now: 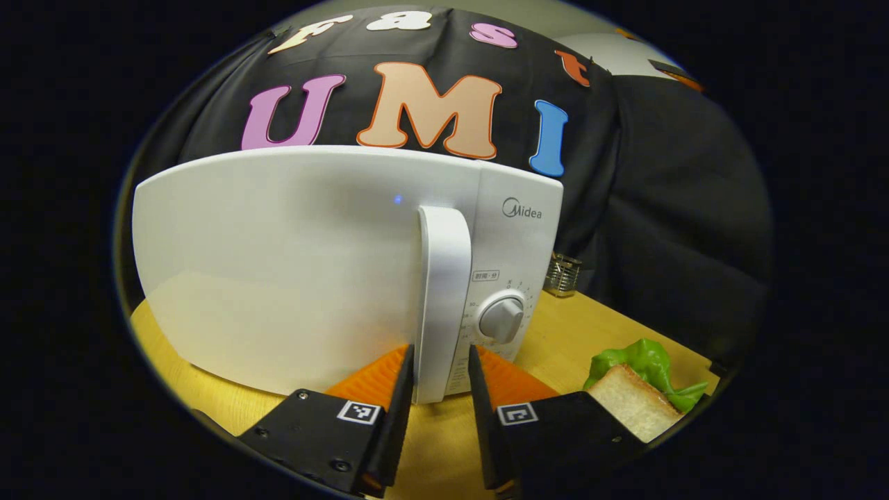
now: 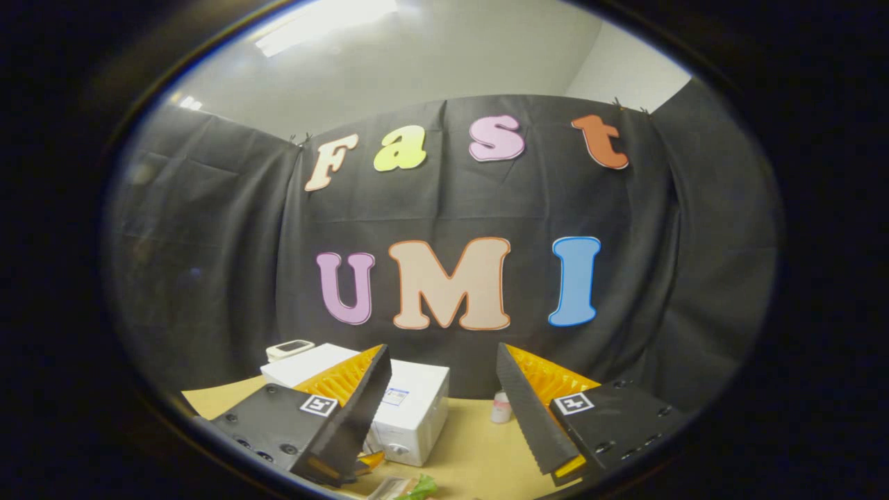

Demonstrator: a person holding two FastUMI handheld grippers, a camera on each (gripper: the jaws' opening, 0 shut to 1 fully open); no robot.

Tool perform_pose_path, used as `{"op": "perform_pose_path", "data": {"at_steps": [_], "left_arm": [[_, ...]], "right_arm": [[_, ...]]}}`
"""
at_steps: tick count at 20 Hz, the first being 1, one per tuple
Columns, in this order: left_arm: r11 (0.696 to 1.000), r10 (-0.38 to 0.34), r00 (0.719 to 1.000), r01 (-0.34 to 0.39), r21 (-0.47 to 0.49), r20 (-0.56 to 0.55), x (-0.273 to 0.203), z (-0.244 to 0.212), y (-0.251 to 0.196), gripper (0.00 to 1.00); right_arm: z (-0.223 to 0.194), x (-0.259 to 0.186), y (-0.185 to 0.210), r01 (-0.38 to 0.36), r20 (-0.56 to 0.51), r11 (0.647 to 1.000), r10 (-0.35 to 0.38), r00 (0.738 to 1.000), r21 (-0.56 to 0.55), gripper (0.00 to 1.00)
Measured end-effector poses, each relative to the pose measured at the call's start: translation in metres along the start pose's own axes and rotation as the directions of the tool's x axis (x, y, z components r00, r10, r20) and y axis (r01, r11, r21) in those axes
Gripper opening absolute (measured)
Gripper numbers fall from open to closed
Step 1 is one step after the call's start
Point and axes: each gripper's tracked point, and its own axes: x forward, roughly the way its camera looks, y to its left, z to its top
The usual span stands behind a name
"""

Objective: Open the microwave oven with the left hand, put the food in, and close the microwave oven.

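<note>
Microwave (image 1: pixel 312 264): on desk (image 1: pixel 555 340), door closed. Handle (image 1: pixel 442 298): on microwave front, left of dial; left tool (image 1: pixel 439 389) straddles its lower end, fingers slightly spread, not yet pinching, apparently placed to pull the door open. Sandwich (image 1: pixel 635 399): right of microwave, awaiting loading. Right tool (image 2: pixel 444 417): spread, empty, raised above microwave.

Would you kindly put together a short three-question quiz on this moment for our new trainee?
1. True or false: the microwave door is already open.
2. What stands between the left gripper fingers: A the dial, B the door handle, C the sandwich?
3. Fill in: the right gripper, raised above the table, holds ____.

Key
1. False; it is shut.
2. B; whether both fingers press on it is unclear.
3. Nothing; its fingers are spread.
</note>
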Motion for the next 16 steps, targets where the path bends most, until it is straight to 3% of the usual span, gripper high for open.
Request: {"op": "perform_pose_path", "data": {"at_steps": [1, 3, 10, 16], "left_arm": [[1.000, -0.002, 1.000, 0.002, -0.001, 0.001, 0.001, 0.001, 0.001, 0.32], [1.000, -0.018, 1.000, 0.018, 0.014, 0.004, 0.000, -0.001, -0.001, 0.27], [1.000, 0.012, 0.999, -0.013, 0.009, 0.036, -0.001, 0.000, 0.002, 0.26], [1.000, -0.012, 0.999, 0.012, 0.014, 0.030, -0.004, 0.000, 0.000, 0.16]], "right_arm": [[-0.001, 0.001, -0.001, 0.000, 0.000, 1.000, 0.000, 1.000, 0.000, 0.94], [-0.005, 0.003, 0.002, -0.010, -0.002, 1.000, 0.010, 1.000, 0.002, 0.94], [-0.015, 0.005, 0.005, -0.014, -0.021, 1.000, 0.014, 1.000, -0.001, 0.94], [-0.016, -0.002, 0.006, 0.002, -0.022, 1.000, -0.002, 1.000, 0.005, 0.94]]}}
